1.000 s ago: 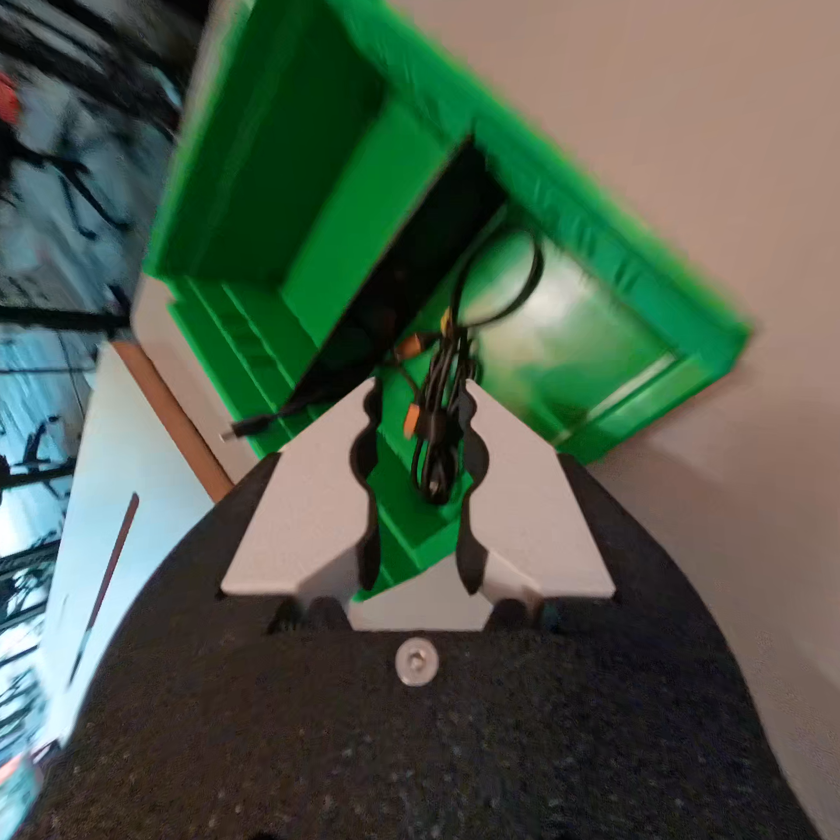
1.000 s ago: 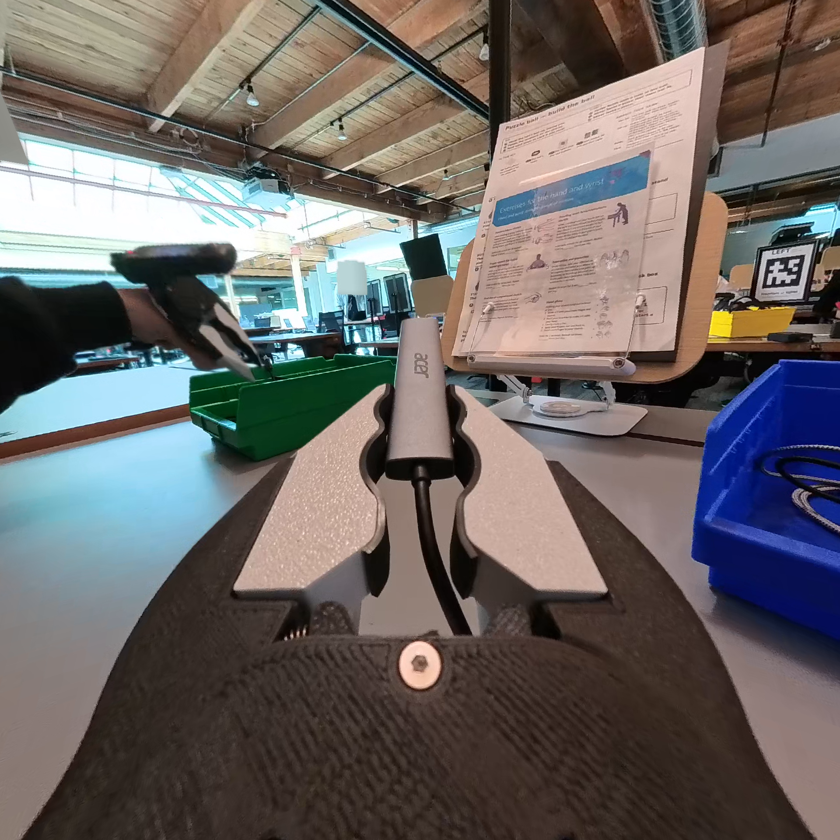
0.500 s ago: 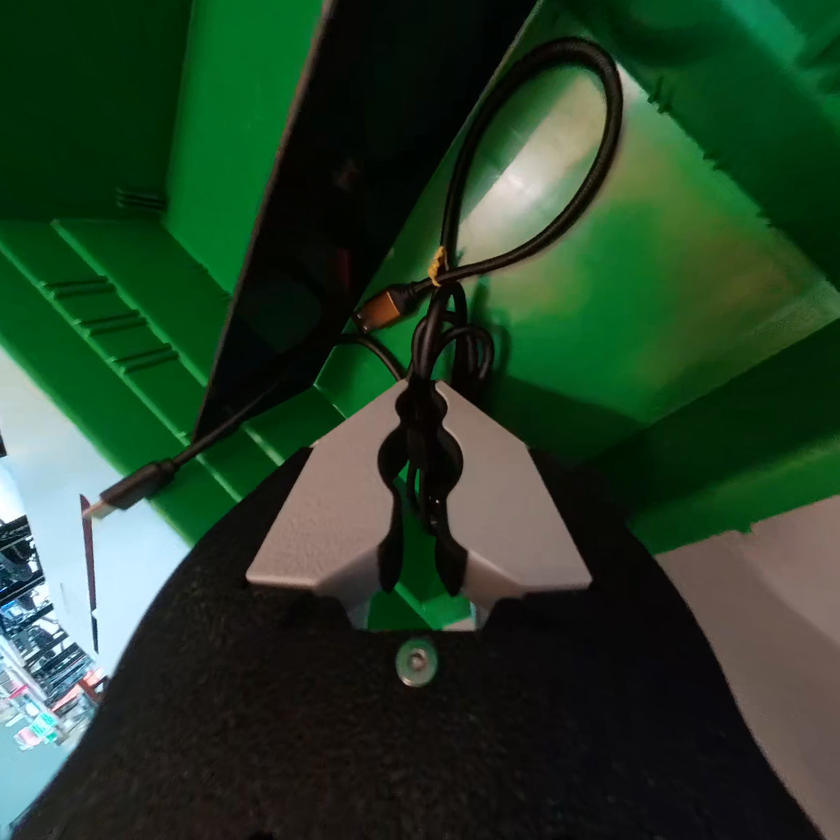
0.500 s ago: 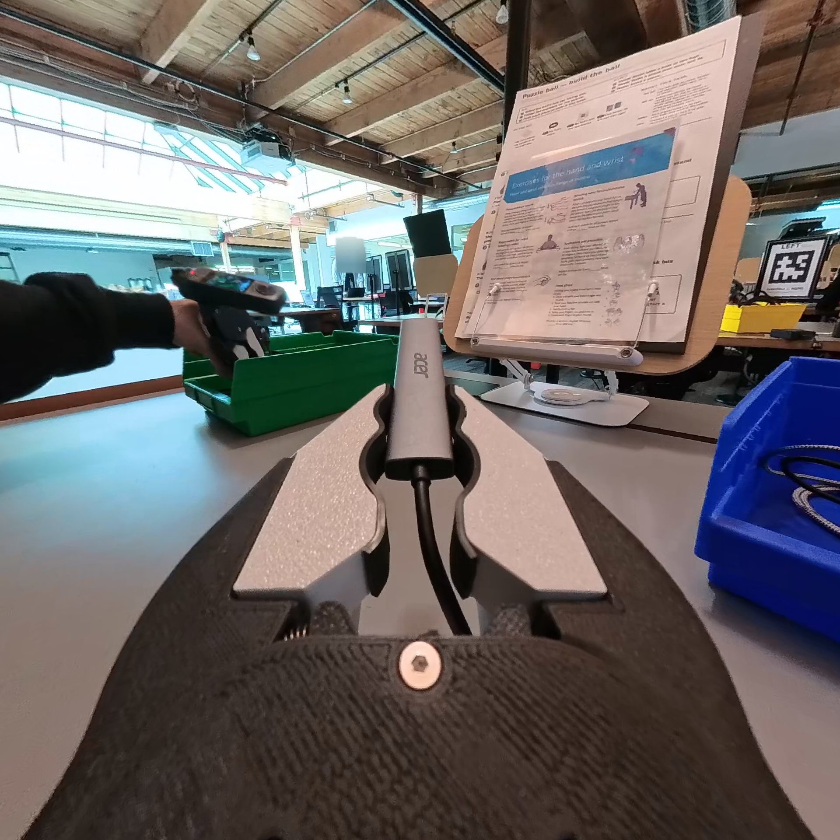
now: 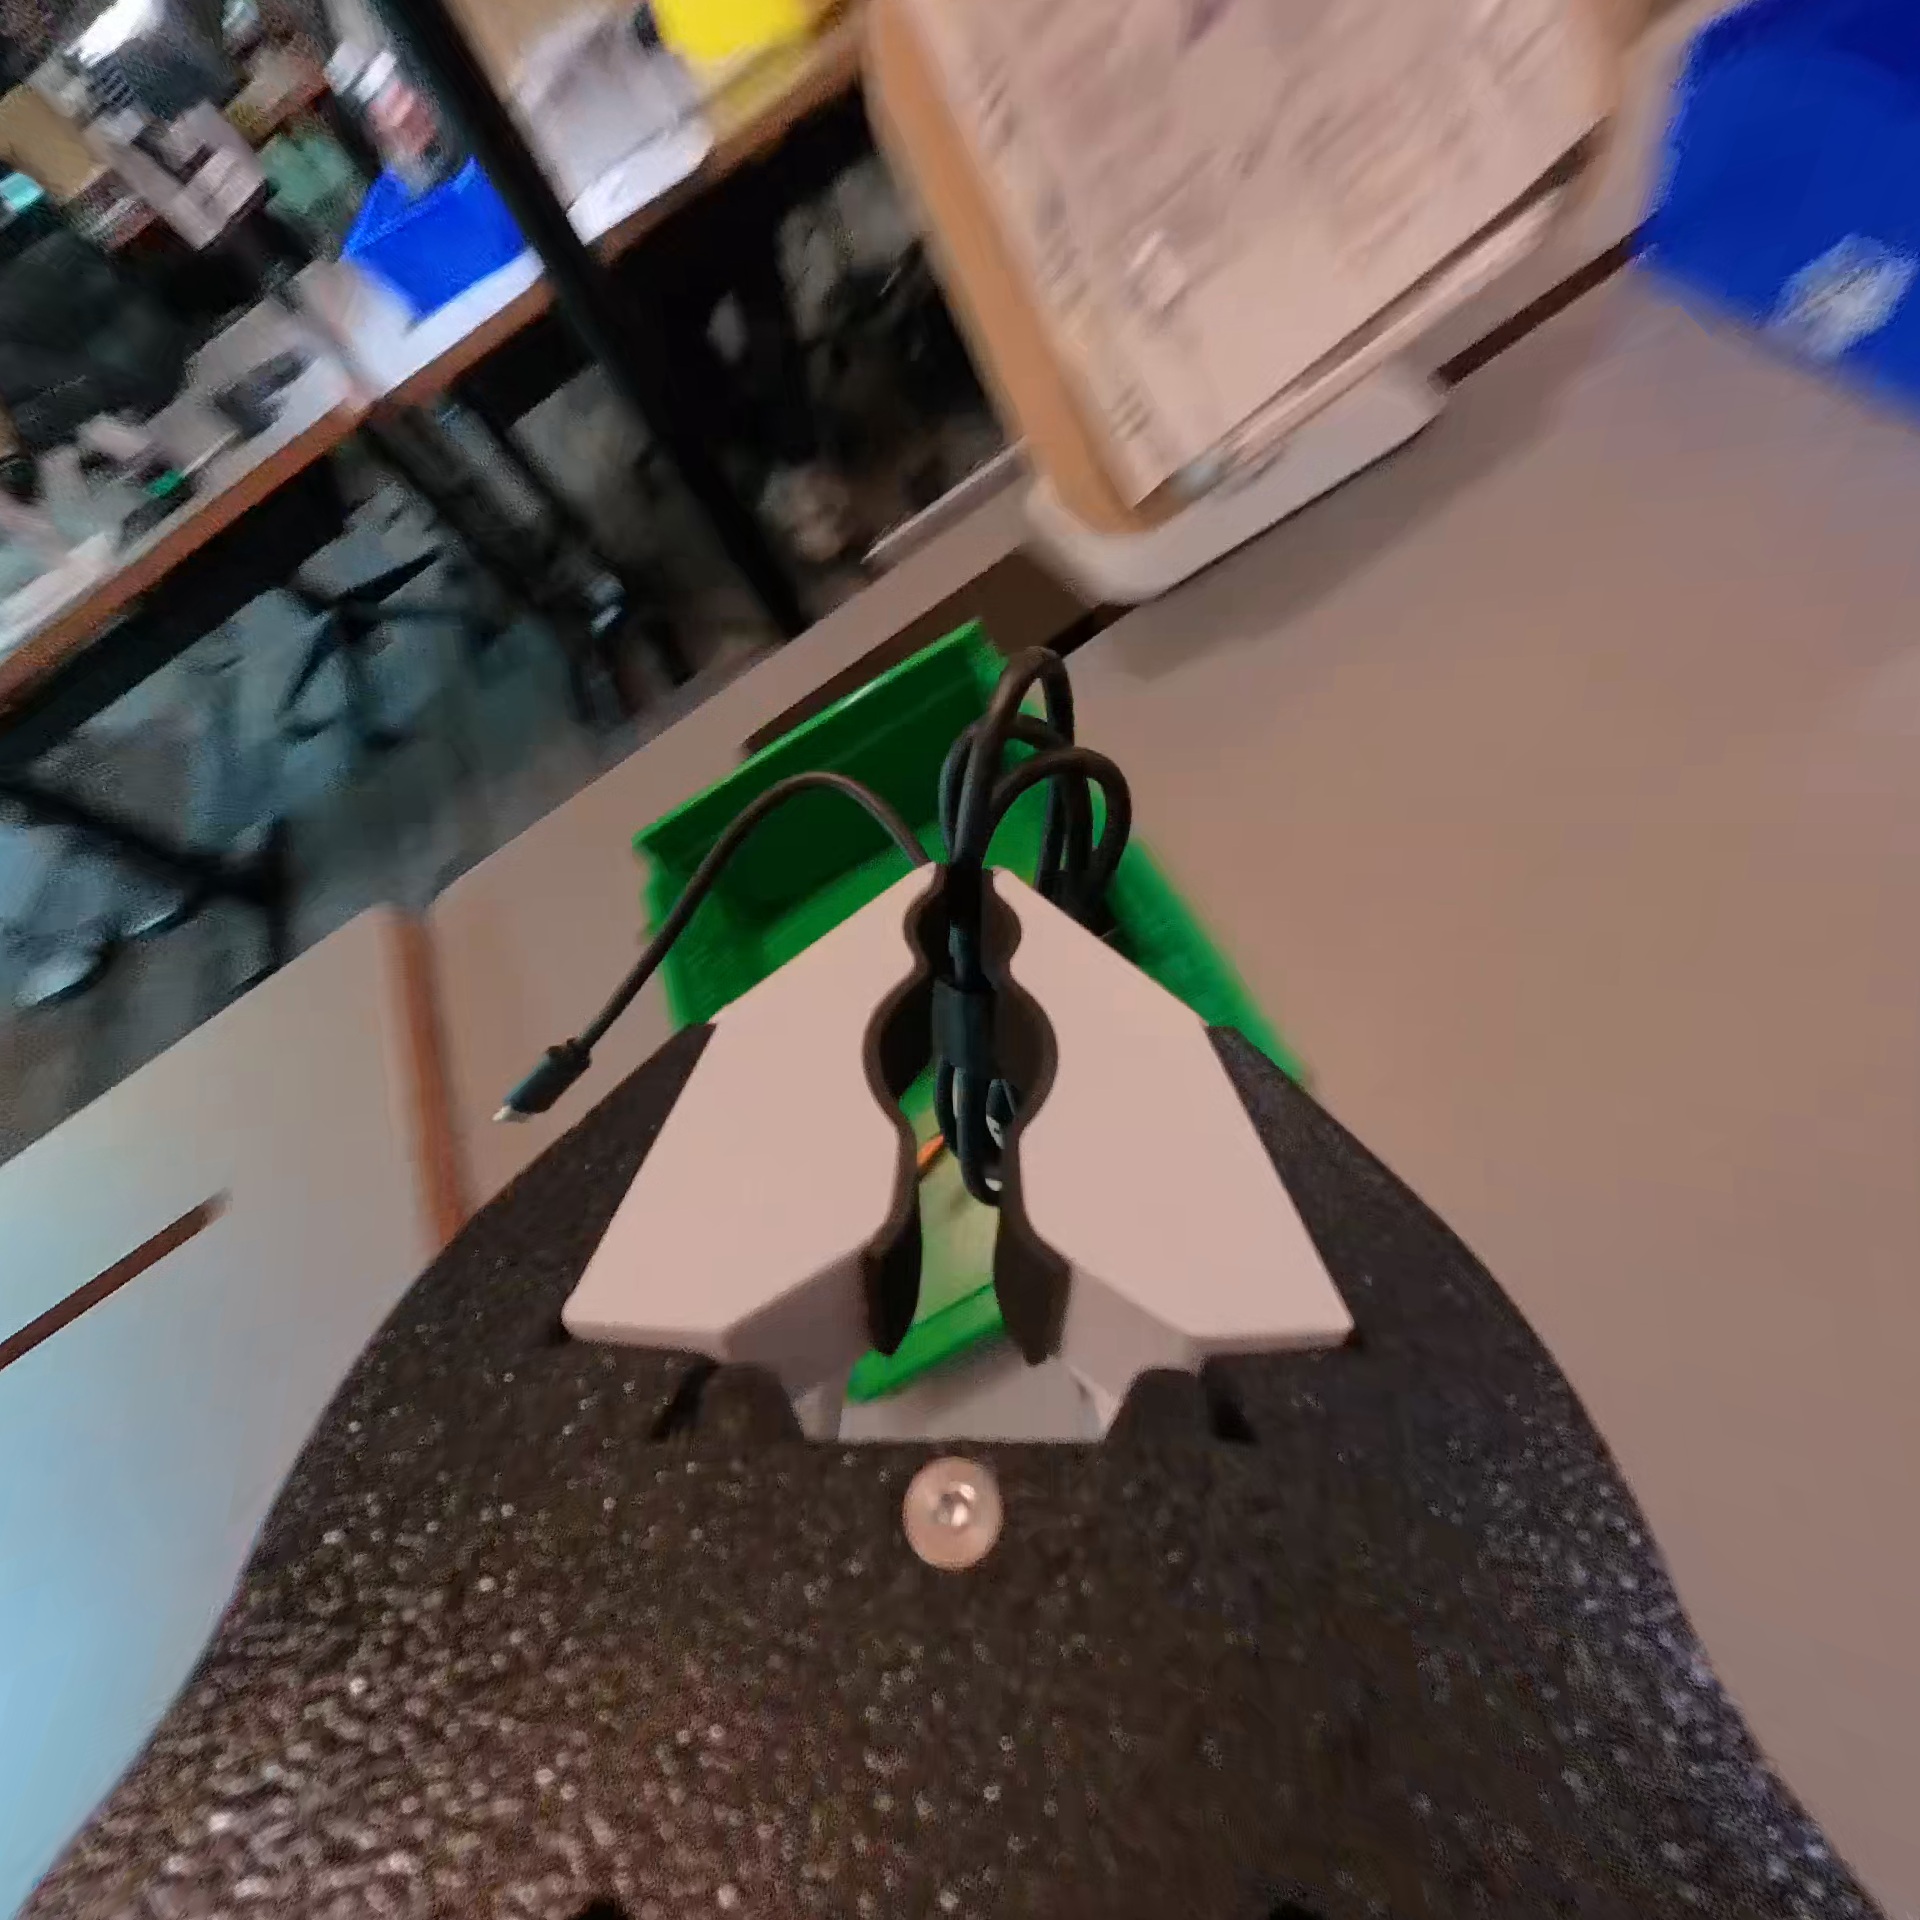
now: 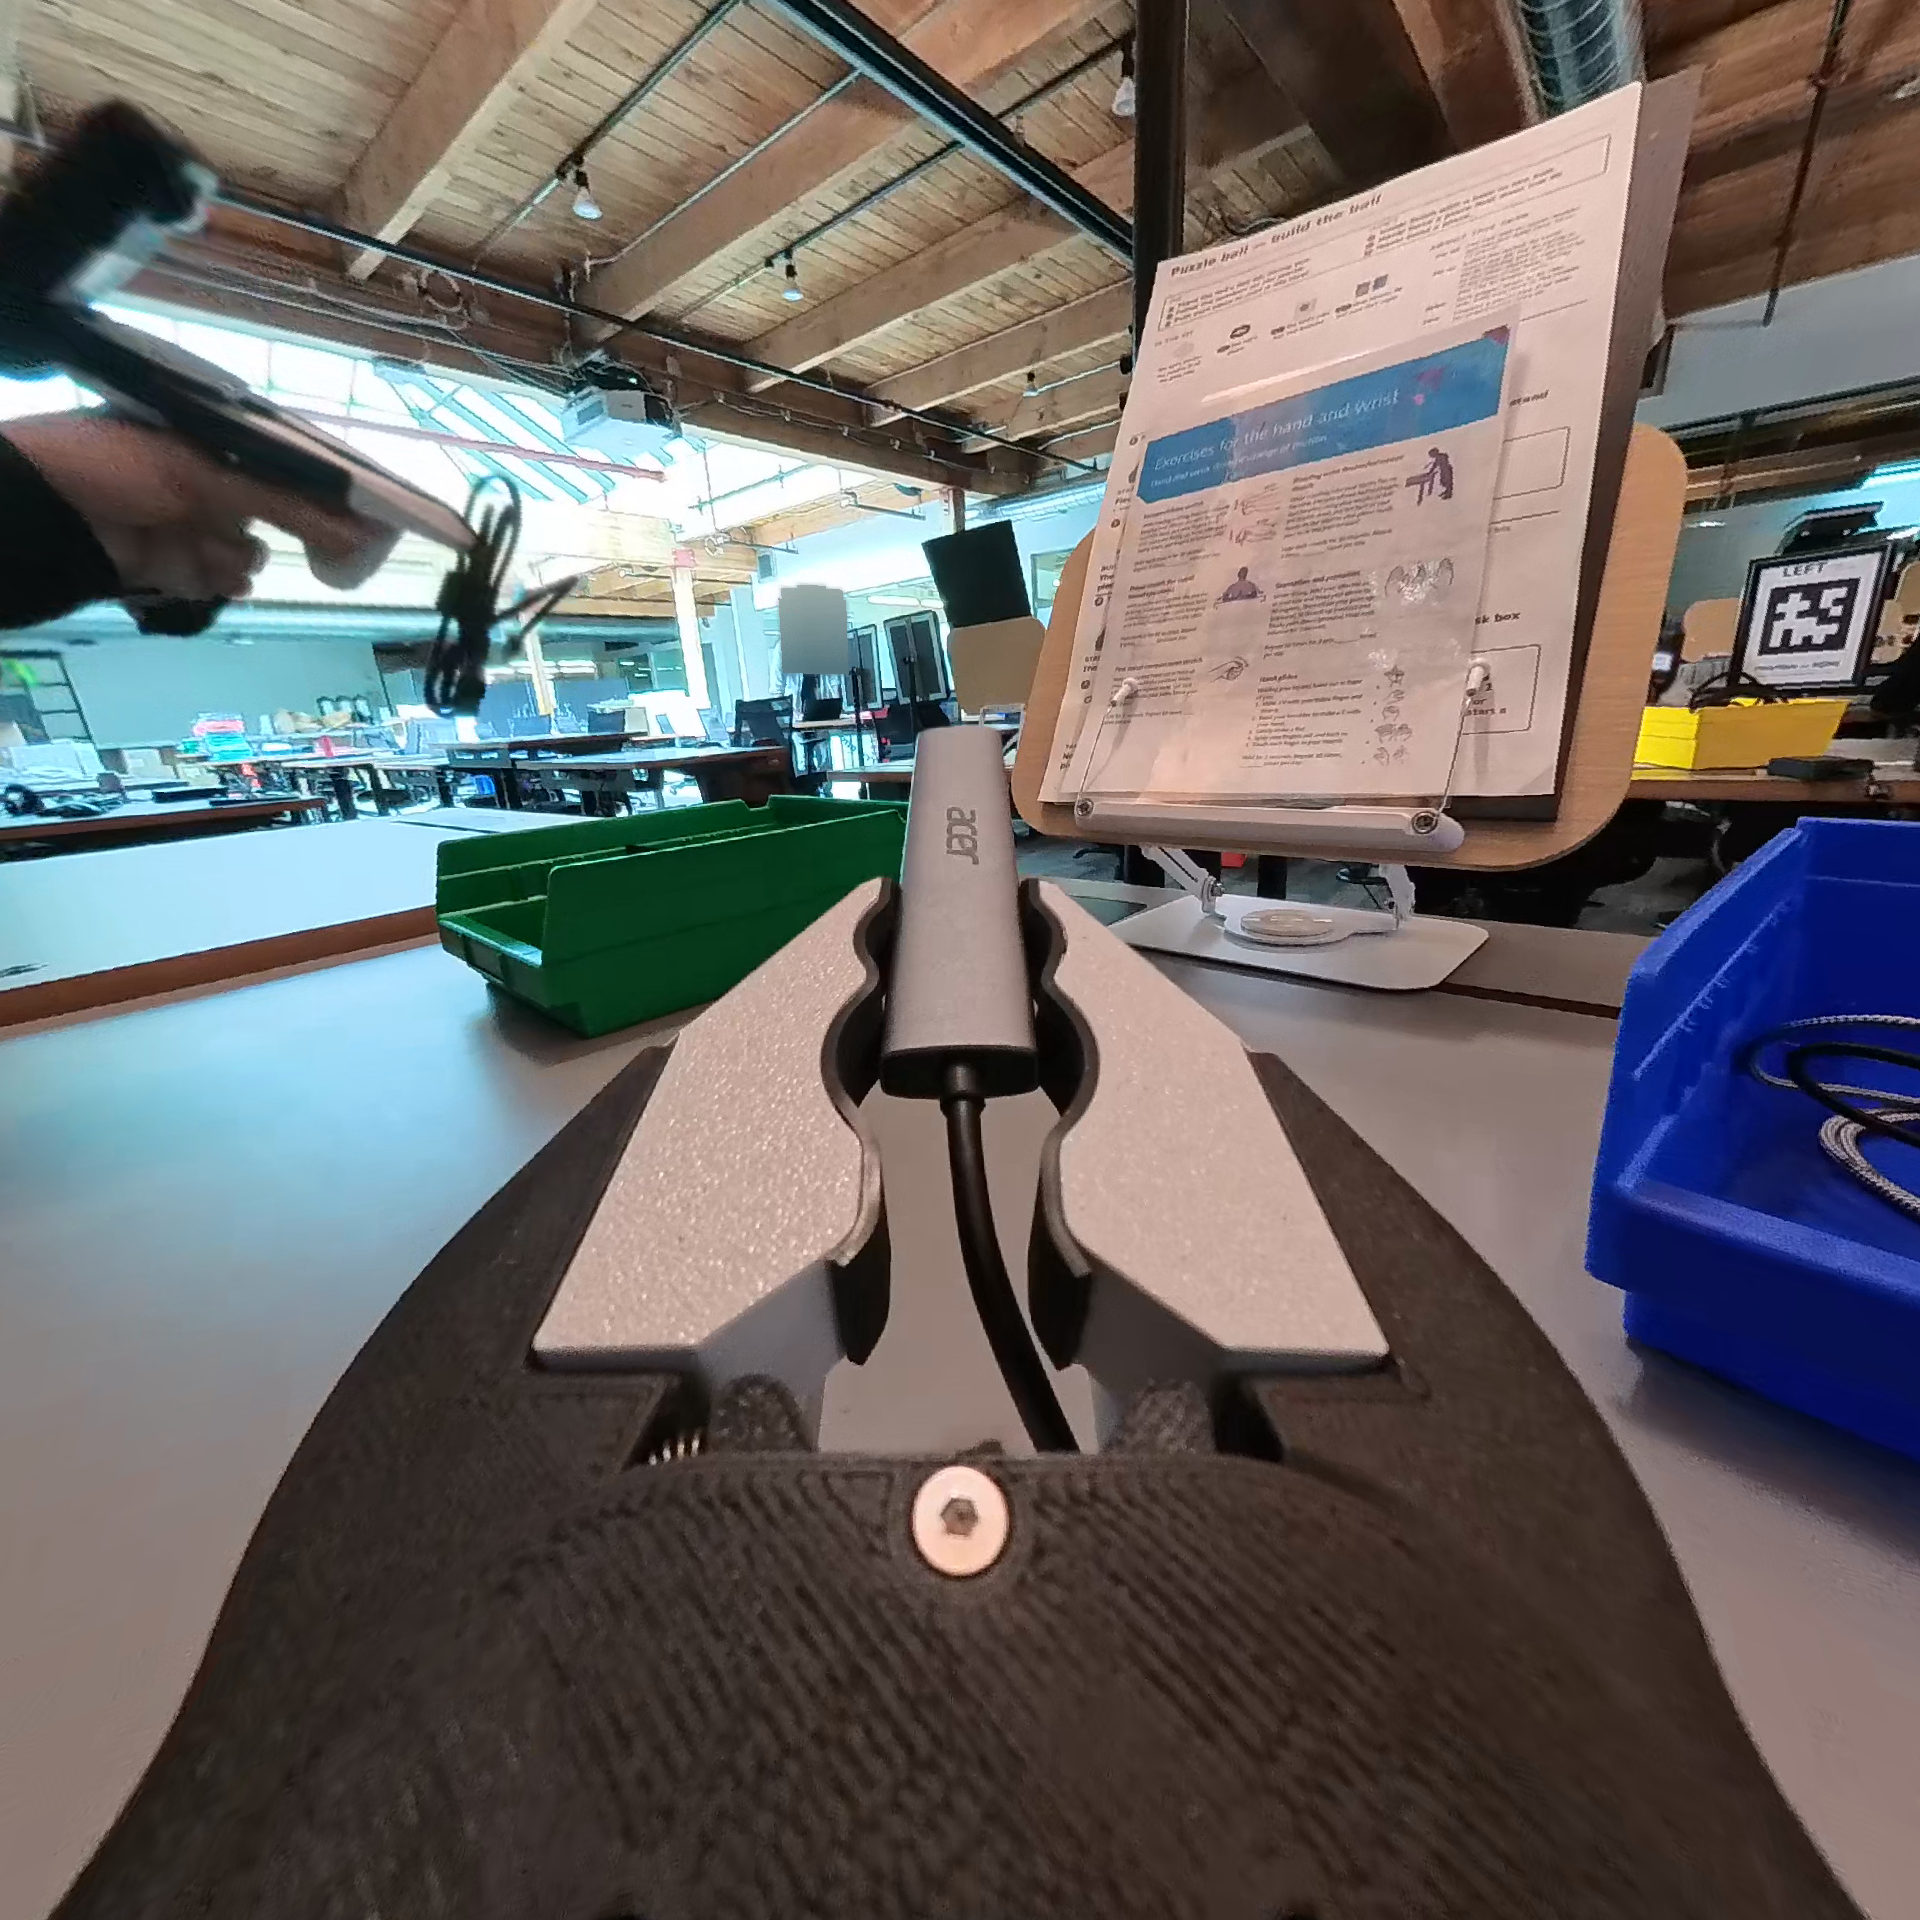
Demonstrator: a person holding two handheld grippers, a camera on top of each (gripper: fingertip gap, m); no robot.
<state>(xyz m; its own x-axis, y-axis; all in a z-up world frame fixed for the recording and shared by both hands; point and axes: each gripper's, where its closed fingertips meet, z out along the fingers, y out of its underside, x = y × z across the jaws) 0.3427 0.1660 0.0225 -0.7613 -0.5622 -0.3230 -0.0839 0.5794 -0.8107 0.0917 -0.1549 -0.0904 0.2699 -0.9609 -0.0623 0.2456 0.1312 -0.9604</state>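
Observation:
My left gripper (image 5: 958,935) is shut on a coiled black cable (image 5: 1023,800) and holds it in the air above the green bin (image 5: 800,831). One plug end (image 5: 545,1081) dangles to the left. In the right wrist view the left gripper (image 6: 457,535) is high at the left with the cable bundle (image 6: 473,613) hanging from it. My right gripper (image 6: 958,935) is shut on a slim grey hub (image 6: 961,904), whose black lead (image 6: 987,1247) runs back between the fingers, low over the grey table (image 6: 260,1122).
The green bin (image 6: 665,904) sits on the table left of centre. A blue bin (image 6: 1766,1143) with cables stands at the right. A document stand with papers (image 6: 1340,582) is behind. Other desks fill the background.
My left gripper closed on the black cable inside the green bin, then lifted it out and up above the bin. My right gripper has held still with the hub.

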